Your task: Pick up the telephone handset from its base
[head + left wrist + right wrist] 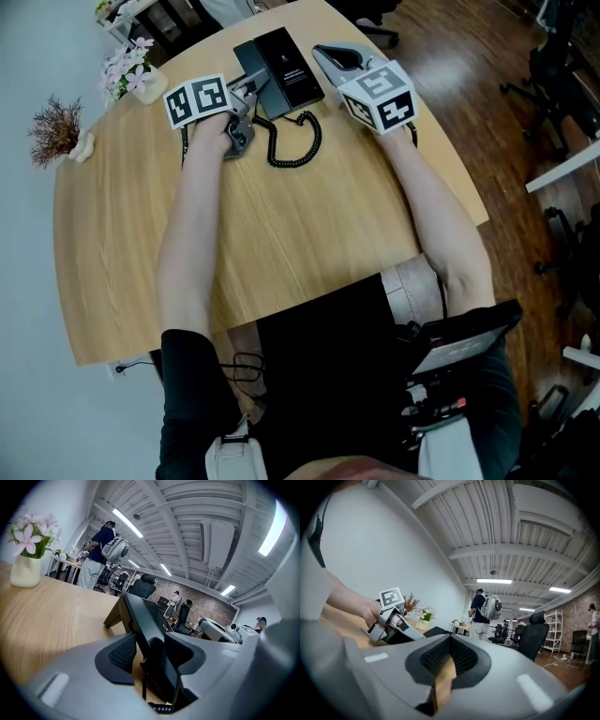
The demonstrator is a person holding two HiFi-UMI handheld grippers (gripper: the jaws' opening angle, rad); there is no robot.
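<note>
Counter (281, 244) layout as observed. The telephone base (286, 70) stands at the far middle. The handset (248, 64) lies along the base's left side, between the jaws of the left claw (251, 98). The coiled cord (295, 150) lies on the counter just before the base, right of the left claw. The right claw (321, 53) is just beside the base's right side; contact cannot be told. A flower vase (141, 82) stands far left. A dried sprig (58, 131) sits at the left edge, well apart from the telephone. The person (328, 375) is at the near edge.
</note>
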